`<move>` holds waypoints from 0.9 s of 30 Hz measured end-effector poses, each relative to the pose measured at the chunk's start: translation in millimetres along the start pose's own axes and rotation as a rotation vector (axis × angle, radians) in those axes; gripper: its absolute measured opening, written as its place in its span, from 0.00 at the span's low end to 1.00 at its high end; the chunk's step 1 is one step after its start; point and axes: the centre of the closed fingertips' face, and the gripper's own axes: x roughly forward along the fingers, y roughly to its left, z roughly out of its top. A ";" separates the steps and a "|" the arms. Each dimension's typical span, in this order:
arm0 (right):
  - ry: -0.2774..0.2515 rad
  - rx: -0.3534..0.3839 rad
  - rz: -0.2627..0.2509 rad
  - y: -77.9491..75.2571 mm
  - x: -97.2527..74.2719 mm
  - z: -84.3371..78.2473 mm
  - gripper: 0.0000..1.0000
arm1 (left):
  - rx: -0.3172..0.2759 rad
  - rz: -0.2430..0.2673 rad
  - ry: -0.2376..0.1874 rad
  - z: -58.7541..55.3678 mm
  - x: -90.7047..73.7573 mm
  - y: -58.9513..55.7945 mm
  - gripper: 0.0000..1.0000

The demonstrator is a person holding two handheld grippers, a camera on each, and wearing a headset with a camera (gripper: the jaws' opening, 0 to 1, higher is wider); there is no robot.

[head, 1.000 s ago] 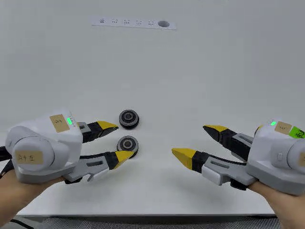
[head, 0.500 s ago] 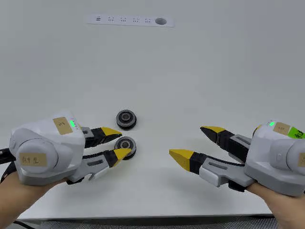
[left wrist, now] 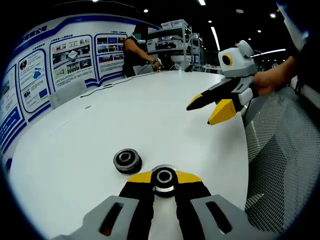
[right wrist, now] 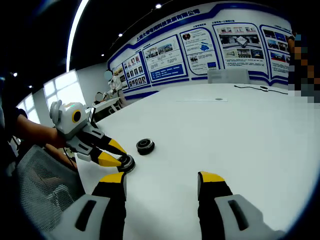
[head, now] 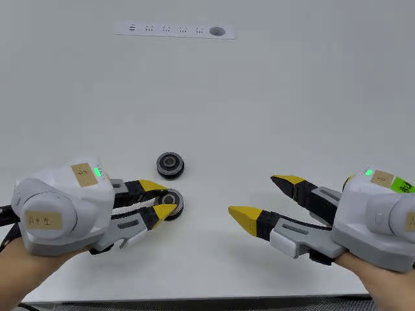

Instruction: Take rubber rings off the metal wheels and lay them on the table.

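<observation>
Step in hand: securing the first wheel; by my reading no ring is off yet, since none lies loose on the tabletop (head: 259,110).
Left gripper (head: 161,198): its yellow-tipped fingers are drawn in on either side of the near wheel (left wrist: 164,178) and appear to press on its rim.
Right gripper (head: 266,196): held low over the tabletop, well apart from both wheels, fingers spread wide with nothing between them.
Where the wheels are: the near wheel rests on the tabletop inside the left grip; the far wheel (head: 170,164) lies flat just beyond it, not touching.
Next move, as I judge it: bring the right gripper across and pinch the dark outer band while the left gripper braces the wheel (a narrow edge to catch, so one tip likely has to hook under it).
Materials and shapes: small round discs, a bright metal hub at the centre and a dark, matt rubber ring (left wrist: 117,161) around the outside; the tabletop is smooth, plain white, faintly glossy.
Elsewhere: a white power strip (head: 175,30) at the far edge.
</observation>
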 end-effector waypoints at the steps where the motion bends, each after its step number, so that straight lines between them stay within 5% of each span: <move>1: 0.000 0.001 0.001 0.1 0.1 0.0 0.58 | -0.001 0.000 -0.002 0.2 0.2 0.0 0.16; 27: 0.002 0.008 -0.001 -1.1 1.0 -0.5 0.58 | 0.056 -0.032 0.020 -0.9 2.4 1.0 0.16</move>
